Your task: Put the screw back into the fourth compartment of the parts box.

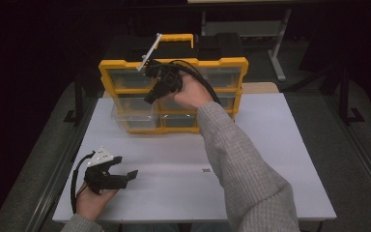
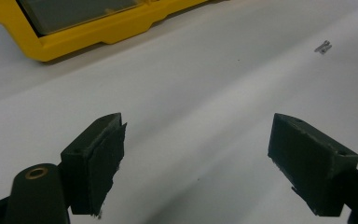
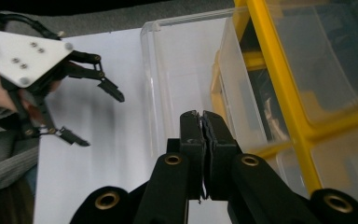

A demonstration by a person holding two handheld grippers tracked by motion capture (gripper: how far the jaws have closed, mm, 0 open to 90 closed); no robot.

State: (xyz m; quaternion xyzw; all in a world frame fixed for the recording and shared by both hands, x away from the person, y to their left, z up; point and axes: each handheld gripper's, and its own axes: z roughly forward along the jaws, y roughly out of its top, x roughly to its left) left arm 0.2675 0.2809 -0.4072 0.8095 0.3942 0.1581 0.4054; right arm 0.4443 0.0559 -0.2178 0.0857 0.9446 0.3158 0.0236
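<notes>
We find the left tool (image 1: 125,175) spread and empty, resting on the smooth white counter (image 1: 270,159), well in front of the yellow organizer (image 1: 171,94). Its pulled-out clear drawer (image 3: 182,79), thin rigid plastic, juts at the organizer's lower left. The right tool (image 3: 203,116), jaws pressed together and pinching nothing, hangs just before it. We judge it should spread before taking the drawer lip.

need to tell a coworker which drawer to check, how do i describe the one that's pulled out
Find the yellow organiser case standing at the far edge of the white table. On its left side, low down, one clear plastic drawer juts out over the table. Its neighbours all sit flush in the yellow frame; this one alone sticks out.
</notes>
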